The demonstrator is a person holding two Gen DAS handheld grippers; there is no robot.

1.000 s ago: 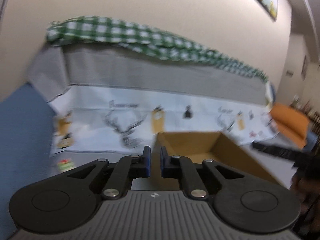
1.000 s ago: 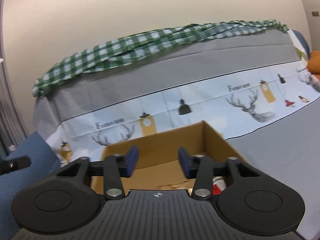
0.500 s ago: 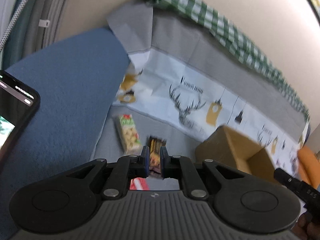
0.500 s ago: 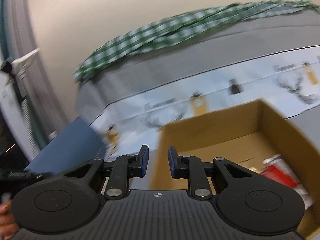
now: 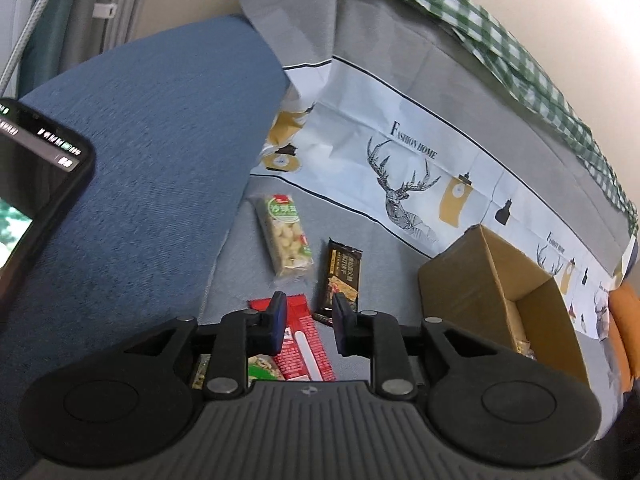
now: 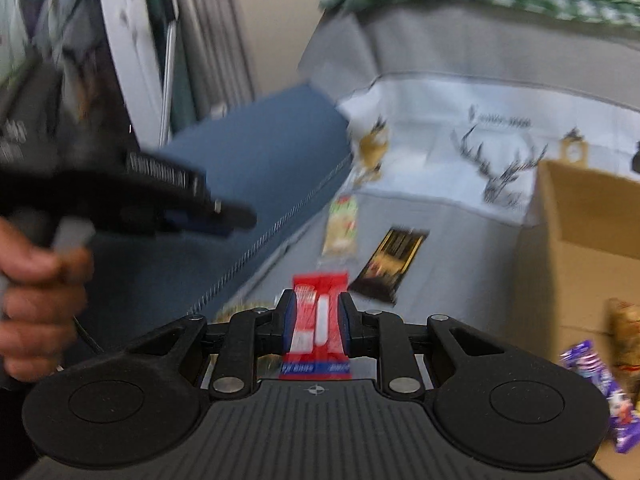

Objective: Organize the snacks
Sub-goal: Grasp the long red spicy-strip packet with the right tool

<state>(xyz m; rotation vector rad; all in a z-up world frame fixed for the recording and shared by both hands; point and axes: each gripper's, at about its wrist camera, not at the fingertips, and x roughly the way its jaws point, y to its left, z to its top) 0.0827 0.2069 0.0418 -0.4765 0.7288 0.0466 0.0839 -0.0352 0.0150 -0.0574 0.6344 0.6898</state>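
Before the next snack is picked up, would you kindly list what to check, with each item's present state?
1. Left gripper open, empty: ok.
2. Right gripper lined up over the red packet: ok.
3. Right gripper touching the red packet: cannot tell, picture blurred.
4. Cardboard box open on top, upright: ok.
5. Dark chocolate bar and green-labelled snack pack lie apart: ok.

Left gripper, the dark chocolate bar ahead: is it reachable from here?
Probably yes. The left gripper is open, and the dark chocolate bar lies flat just beyond its fingertips, uncovered, beside the red packet.
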